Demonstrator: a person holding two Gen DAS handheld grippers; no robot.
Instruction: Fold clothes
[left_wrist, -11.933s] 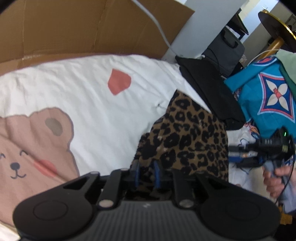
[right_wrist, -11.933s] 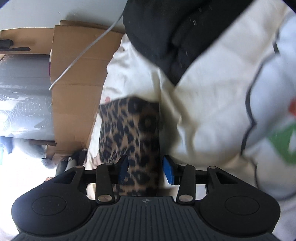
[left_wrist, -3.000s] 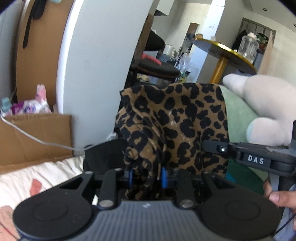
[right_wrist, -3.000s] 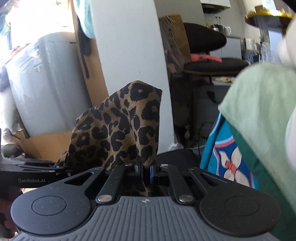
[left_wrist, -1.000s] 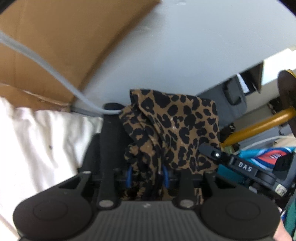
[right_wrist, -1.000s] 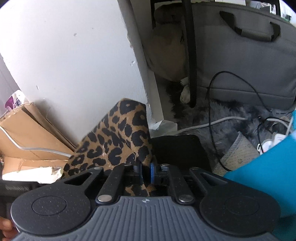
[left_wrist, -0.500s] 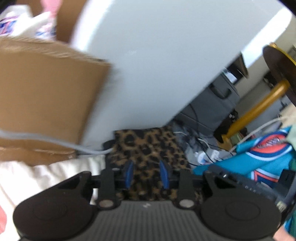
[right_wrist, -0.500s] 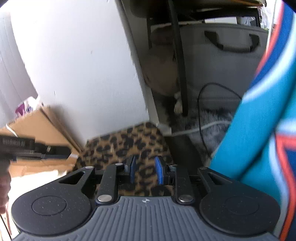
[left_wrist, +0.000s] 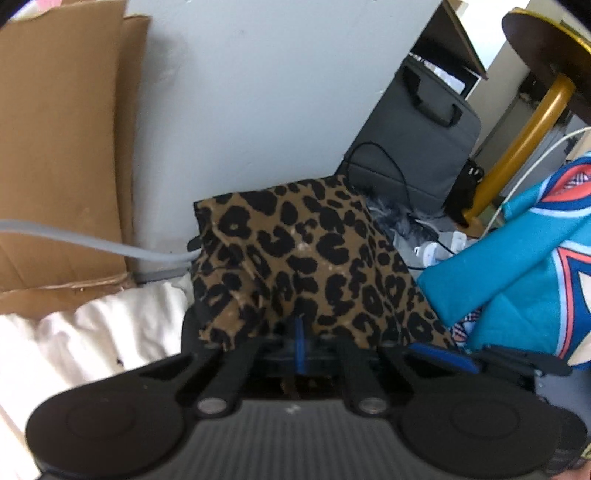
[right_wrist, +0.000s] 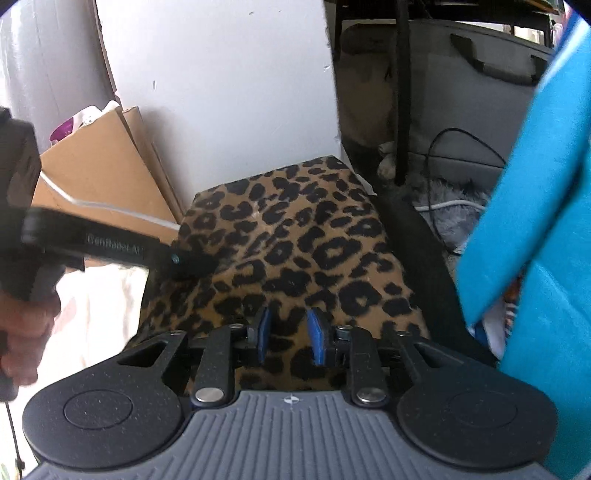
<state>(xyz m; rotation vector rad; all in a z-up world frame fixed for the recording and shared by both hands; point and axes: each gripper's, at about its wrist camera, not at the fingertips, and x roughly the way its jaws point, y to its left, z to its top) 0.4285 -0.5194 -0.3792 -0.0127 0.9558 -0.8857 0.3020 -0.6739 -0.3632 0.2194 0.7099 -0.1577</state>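
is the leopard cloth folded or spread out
Folded. The leopard cloth lies as a compact rectangle with a straight far edge, and the open right gripper has it between its blue pads without clamping.

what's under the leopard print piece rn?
The leopard-print garment lies folded on something black that shows along its right edge. What that black thing is, and anything else beneath, is covered. White bedding lies to its left.
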